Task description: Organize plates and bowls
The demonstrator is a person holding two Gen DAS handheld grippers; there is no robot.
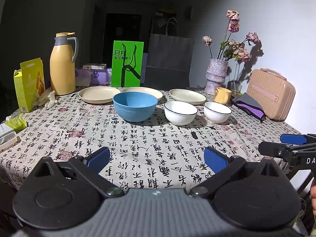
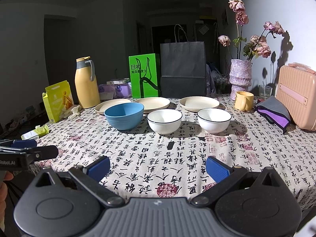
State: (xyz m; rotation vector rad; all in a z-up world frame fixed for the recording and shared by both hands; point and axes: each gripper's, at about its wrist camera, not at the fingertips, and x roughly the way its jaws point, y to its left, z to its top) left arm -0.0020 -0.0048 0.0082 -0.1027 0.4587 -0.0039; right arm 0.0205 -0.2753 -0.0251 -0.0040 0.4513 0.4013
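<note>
A blue bowl (image 1: 135, 105) (image 2: 124, 114) stands mid-table, with two white dark-rimmed bowls (image 1: 180, 112) (image 1: 217, 111) to its right, also in the right wrist view (image 2: 164, 120) (image 2: 214, 119). Behind them lie three cream plates (image 1: 98, 94) (image 1: 156, 92) (image 1: 187, 96), seen again as plates (image 2: 110, 104) (image 2: 156, 102) (image 2: 199, 102). My left gripper (image 1: 157, 159) hovers open over the near tablecloth, well short of the bowls. My right gripper (image 2: 158, 168) is open too, empty, at the near edge.
A yellow thermos (image 1: 62, 63), yellow box (image 1: 29, 84), green bag (image 1: 127, 64), dark paper bag (image 1: 169, 59), vase of dried flowers (image 1: 216, 76), yellow mug (image 1: 222, 95), folded cloth (image 1: 249, 105) and pink case (image 1: 271, 93) ring the back and sides. The other gripper (image 1: 292, 146) shows at the right edge.
</note>
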